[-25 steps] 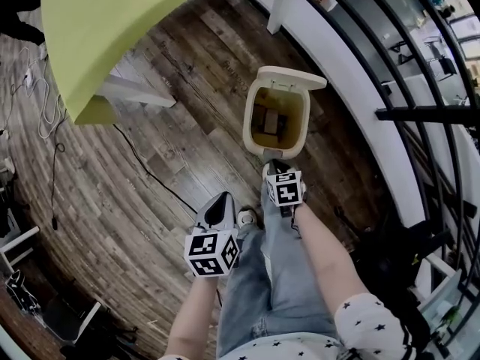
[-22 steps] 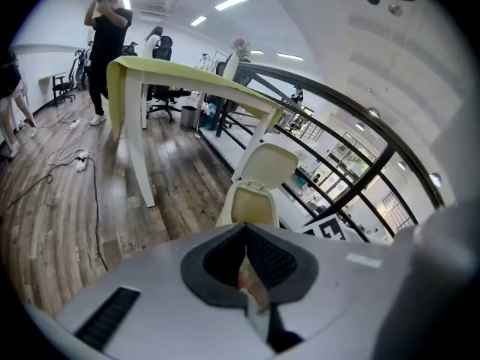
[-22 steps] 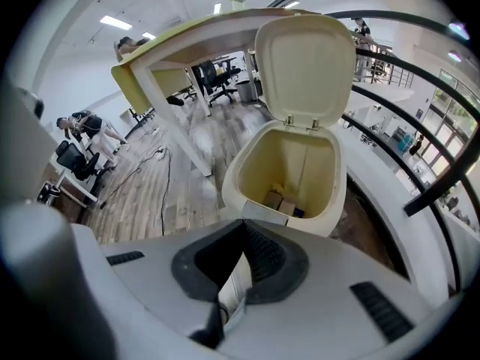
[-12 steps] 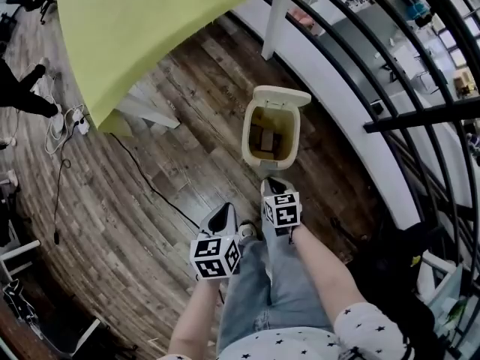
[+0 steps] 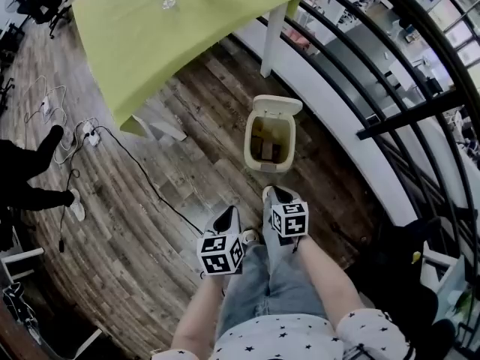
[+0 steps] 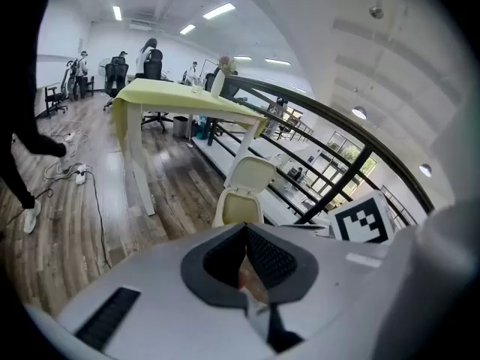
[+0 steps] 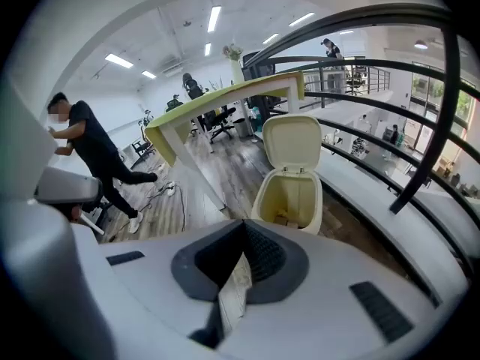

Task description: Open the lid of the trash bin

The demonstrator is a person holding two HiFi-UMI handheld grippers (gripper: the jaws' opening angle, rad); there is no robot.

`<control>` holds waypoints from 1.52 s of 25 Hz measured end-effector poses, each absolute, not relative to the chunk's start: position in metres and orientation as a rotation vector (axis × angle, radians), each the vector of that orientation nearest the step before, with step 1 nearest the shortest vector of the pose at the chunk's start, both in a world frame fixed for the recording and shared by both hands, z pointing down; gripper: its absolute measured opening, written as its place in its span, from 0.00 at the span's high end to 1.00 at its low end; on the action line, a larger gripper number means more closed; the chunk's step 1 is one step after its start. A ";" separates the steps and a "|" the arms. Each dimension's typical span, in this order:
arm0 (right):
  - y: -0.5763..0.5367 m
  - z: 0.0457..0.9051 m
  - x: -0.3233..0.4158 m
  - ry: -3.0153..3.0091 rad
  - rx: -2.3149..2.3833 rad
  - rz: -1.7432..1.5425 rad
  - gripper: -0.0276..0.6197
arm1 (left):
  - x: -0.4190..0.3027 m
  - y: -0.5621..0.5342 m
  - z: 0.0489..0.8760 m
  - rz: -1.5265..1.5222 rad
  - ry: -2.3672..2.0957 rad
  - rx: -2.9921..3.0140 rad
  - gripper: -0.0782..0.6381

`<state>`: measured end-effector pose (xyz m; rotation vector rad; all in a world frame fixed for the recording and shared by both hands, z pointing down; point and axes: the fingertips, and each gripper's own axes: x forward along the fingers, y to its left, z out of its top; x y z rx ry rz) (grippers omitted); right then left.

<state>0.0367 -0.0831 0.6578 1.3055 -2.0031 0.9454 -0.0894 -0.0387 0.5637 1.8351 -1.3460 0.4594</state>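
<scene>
Left claw (image 5: 228, 214) and right claw (image 5: 276, 193) both closed.

A lime-green tabletop (image 5: 165, 28) on white legs (image 5: 271, 36) carries a clear glass (image 5: 169, 2) near its far edge. A black cable (image 5: 154, 196) trails over the plank floor (image 5: 135, 261); a black railing (image 5: 409, 107) curves along the floor's right edge.

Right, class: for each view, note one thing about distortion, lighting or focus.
Head view: fisheye bends the railing and floorboards into arcs. Left gripper view: dark vignette at the corners, the near left claw looks soft. Right gripper view: ceiling strip lights glare, the trash bin is sharp.
</scene>
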 end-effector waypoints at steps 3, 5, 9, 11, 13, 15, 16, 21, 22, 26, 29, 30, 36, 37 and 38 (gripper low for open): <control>-0.070 0.639 0.040 -2.003 1.319 0.949 0.97 | -0.087 -0.027 0.553 0.468 -1.338 1.849 0.87; -0.062 0.625 0.044 -1.998 1.336 0.951 0.97 | -0.086 -0.020 0.545 0.468 -1.332 1.856 0.87; -0.049 0.596 0.045 -2.000 1.357 0.952 0.97 | -0.085 -0.008 0.528 0.463 -1.321 1.865 0.87; -0.046 0.580 0.044 -2.013 1.364 0.946 0.97 | -0.085 -0.006 0.518 0.456 -1.319 1.874 0.87; -0.039 0.564 0.043 -2.028 1.362 0.940 0.97 | -0.085 0.000 0.509 0.447 -1.317 1.880 0.87; -0.026 0.549 0.040 -2.042 1.353 0.938 0.97 | -0.086 0.010 0.500 0.441 -1.316 1.879 0.87; -0.019 0.542 0.039 -2.050 1.348 0.937 0.97 | -0.087 0.016 0.496 0.438 -1.316 1.877 0.87; 0.002 0.509 0.033 -2.100 1.332 0.927 0.97 | -0.088 0.032 0.475 0.415 -1.326 1.885 0.87; 0.005 0.502 0.032 -2.112 1.329 0.920 0.97 | -0.088 0.033 0.471 0.408 -1.328 1.890 0.87; 0.018 0.475 0.031 -2.154 1.322 0.893 0.97 | -0.084 0.044 0.454 0.388 -1.329 1.909 0.87; 0.022 0.455 0.034 -2.187 1.334 0.875 0.97 | -0.080 0.046 0.441 0.378 -1.331 1.935 0.87; 0.023 0.449 0.035 -2.197 1.337 0.868 0.97 | -0.078 0.047 0.437 0.374 -1.331 1.944 0.87; 0.035 0.427 0.042 -2.237 1.353 0.840 0.97 | -0.068 0.056 0.426 0.367 -1.326 1.988 0.87; 0.036 0.423 0.043 -2.243 1.358 0.836 0.97 | -0.068 0.056 0.422 0.365 -1.326 1.995 0.87; 0.037 0.419 0.044 -2.248 1.364 0.835 0.97 | -0.067 0.057 0.420 0.363 -1.326 2.000 0.87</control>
